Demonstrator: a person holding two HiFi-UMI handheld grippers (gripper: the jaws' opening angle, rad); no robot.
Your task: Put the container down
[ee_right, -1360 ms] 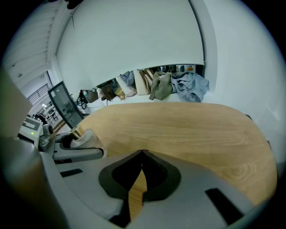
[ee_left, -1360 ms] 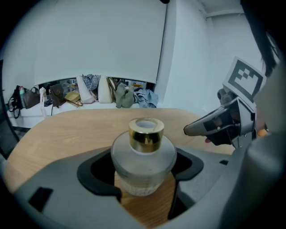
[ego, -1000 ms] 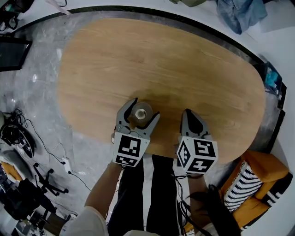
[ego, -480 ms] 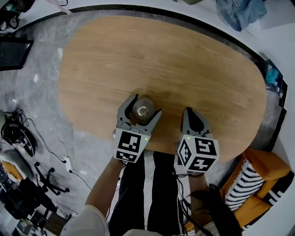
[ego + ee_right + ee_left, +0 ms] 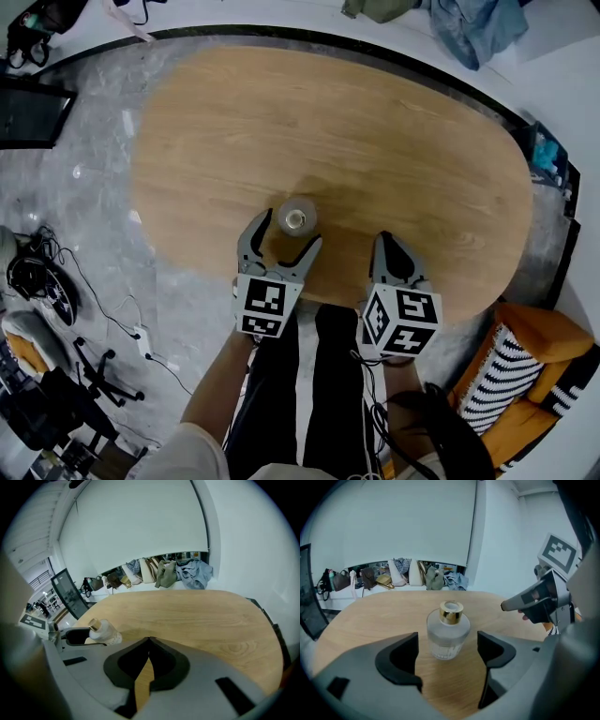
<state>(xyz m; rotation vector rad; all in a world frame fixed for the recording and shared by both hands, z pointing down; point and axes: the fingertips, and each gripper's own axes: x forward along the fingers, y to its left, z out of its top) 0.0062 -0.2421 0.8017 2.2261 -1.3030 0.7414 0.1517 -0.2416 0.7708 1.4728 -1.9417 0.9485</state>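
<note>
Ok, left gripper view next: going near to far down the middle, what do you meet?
The left gripper, its jaws just now opening wider → container, standing free between the jaw tips → bare wooden table → bags and clothes along the far wall.

A small round container [image 5: 296, 217] of frosted glass, ribbed toward its base and topped with an open gold collar [image 5: 452, 611], stands upright and free on the oval wooden table [image 5: 375, 122], toward the near edge and a little left of centre.
</note>
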